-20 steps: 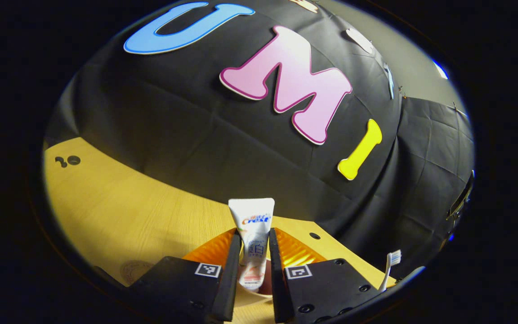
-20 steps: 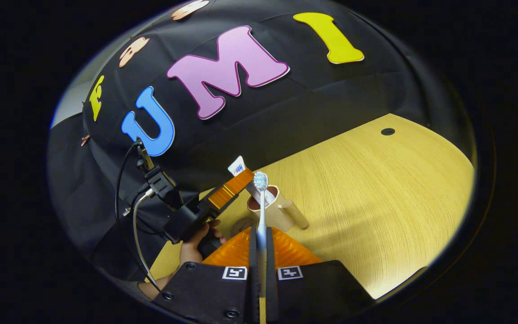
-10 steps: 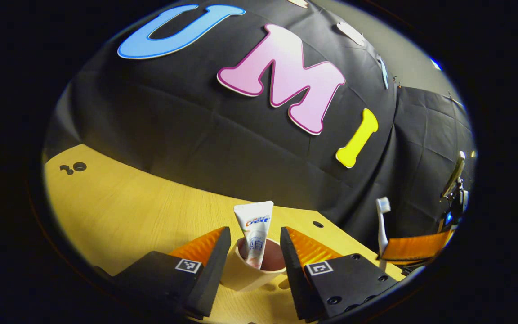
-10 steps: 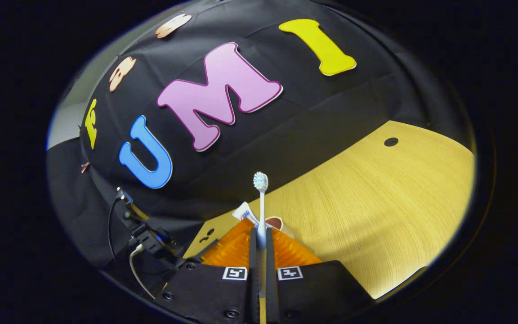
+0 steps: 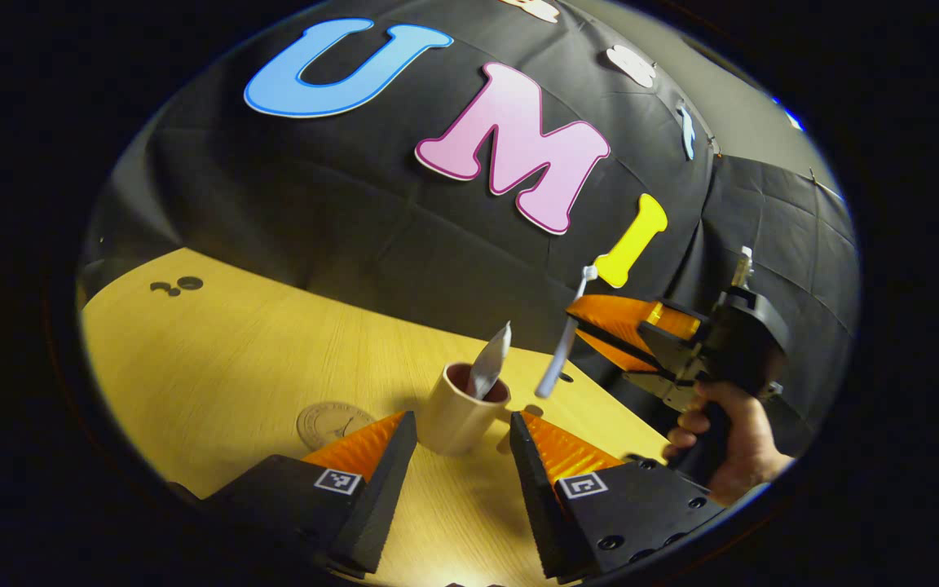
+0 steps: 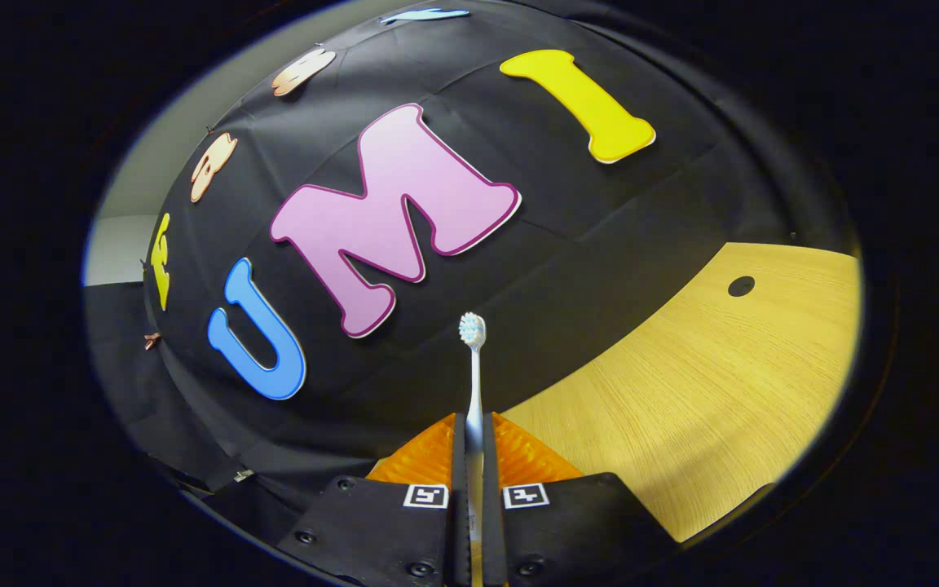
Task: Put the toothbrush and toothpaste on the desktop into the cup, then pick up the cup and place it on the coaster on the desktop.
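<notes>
In the left gripper view a cream cup [image 5: 457, 412] stands upright on the wooden desk [image 5: 249, 359] with the toothpaste tube [image 5: 489, 368] leaning inside it. My left gripper [image 5: 460, 465] is open, its fingers either side of the cup and a little nearer the camera. A round coaster [image 5: 331, 424] lies flat just left of the cup. Above and right of the cup the right gripper [image 5: 592, 322], held by a hand [image 5: 722, 440], carries the toothbrush [image 5: 561, 342] with its handle end pointing down. In the right gripper view my right gripper [image 6: 475, 456] is shut on the toothbrush [image 6: 473, 375], bristles up.
Small holes in the desk [image 5: 180, 285] sit far left in the left gripper view, and another hole [image 6: 740, 286] lies far right in the right gripper view. The black cloth wall [image 5: 404, 220] rises right behind the desk.
My left gripper let go of the toothpaste, which now sits in the cup, and backed off. The right gripper carried the toothbrush to above the cup and tilted up.
</notes>
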A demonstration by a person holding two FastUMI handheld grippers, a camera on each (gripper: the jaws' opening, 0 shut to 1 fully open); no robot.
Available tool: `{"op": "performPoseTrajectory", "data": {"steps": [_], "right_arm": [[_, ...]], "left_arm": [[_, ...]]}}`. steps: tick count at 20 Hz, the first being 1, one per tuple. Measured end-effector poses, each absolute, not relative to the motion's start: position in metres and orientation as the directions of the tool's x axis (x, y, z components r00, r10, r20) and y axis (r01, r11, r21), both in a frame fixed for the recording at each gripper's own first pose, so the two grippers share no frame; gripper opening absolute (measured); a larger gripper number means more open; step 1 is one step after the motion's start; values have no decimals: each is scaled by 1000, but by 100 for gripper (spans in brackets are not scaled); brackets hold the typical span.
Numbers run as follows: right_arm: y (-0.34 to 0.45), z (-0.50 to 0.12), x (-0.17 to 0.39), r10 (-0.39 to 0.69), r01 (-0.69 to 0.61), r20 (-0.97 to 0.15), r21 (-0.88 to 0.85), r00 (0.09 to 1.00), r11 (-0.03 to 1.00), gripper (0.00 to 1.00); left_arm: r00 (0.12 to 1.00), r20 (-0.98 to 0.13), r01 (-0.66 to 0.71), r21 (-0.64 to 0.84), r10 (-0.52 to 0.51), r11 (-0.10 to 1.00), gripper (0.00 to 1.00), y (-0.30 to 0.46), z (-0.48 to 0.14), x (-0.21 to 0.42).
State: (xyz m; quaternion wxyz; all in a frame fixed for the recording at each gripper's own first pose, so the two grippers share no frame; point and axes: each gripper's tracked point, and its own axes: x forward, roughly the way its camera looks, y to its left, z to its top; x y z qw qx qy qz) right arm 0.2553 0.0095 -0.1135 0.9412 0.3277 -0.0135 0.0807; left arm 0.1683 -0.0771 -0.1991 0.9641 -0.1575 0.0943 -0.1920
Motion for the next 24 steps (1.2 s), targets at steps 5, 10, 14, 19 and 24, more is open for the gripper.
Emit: {"op": "performPoseTrajectory", "data": {"steps": [5,10,14,19,24], "right_arm": [[15,-128,278,131,-160,93,606,987,779,10],[29,-139,287,114,-166,129,529,985,832,10],[48,-170,295,118,-139,74,470,990,872,10],[53,-190,288,126,-129,34,410,991,903,10],[51,-204,278,155,-141,-5,384,988,913,14]], "left_arm": [[900,-191,310,-351,-392,884,73,-71,-228,147],[906,-214,281,-341,-366,897,73,-61,-239,145],[909,-223,264,-347,-353,900,73,-57,-246,145],[907,-231,261,-348,-352,901,73,-58,-247,145],[909,-235,251,-348,-343,903,73,-56,-250,146]]}}
